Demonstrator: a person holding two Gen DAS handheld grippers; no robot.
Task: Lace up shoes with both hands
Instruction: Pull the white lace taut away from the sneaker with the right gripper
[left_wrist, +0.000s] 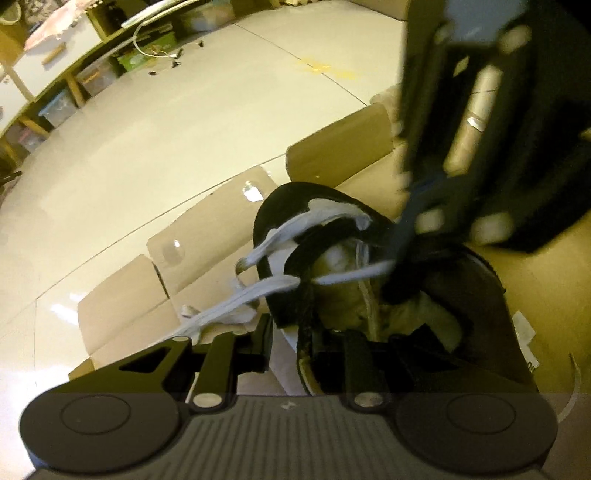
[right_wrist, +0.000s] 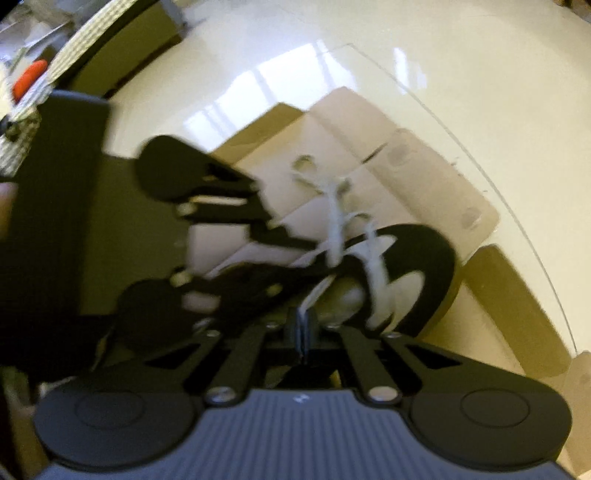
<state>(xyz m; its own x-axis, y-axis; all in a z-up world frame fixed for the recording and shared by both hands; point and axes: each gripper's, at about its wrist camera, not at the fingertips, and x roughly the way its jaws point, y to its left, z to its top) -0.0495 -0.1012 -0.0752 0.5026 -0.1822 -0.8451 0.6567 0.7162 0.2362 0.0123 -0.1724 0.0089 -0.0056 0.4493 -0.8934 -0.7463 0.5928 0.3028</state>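
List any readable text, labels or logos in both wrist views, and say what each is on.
No text reads clearly in either view.
White label at the right edge of the cardboard: dark print, cut off and too blurred to read.
Small pale mark on the left claw's ribbed body: too small to read.
Same mark on the right claw's body: too small to read.
Black shoe, white lace: no print visible.

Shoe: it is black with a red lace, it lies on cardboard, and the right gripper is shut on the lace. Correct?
No: the lace is white, not red, as the right wrist view shows. The shoe is black, lies on cardboard, and the right gripper is shut on the lace.
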